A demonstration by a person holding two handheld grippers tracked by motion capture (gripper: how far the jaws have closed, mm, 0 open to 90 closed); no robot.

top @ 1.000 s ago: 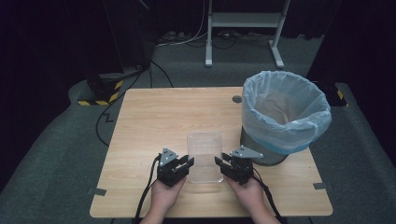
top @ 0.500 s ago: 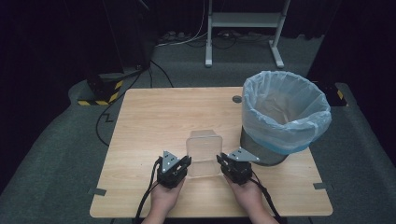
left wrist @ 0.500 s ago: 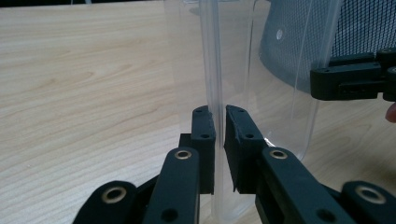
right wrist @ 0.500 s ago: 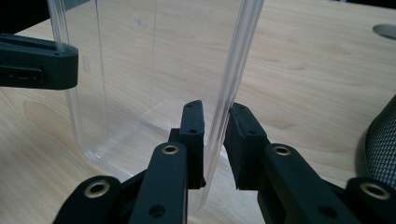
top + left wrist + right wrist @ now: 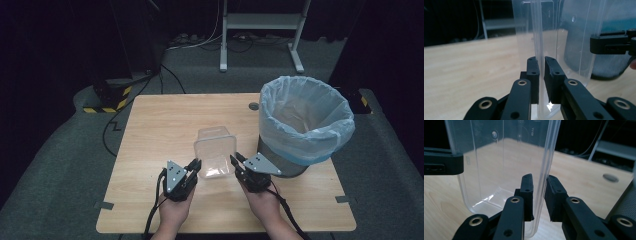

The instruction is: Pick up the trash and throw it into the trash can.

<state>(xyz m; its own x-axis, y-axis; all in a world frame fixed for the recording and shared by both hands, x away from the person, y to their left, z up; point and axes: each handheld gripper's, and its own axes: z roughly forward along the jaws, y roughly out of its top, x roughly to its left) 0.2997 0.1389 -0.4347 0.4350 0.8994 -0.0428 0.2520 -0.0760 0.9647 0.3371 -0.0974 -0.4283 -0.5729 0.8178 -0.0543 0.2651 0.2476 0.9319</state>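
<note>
Over by the bench's (image 5: 150,130) right edge stands a mesh bin (image 5: 304,125) lined with a pale blue bag. Near the front edge, about midway along, a clear plastic container (image 5: 215,150) is tilted up off the wood, held between both grippers. On its left wall the left gripper (image 5: 194,166) is clamped, jaws pinched on the rim; on its right wall the right gripper (image 5: 235,161) grips likewise, jaws nearly together on the thin plastic.
</note>
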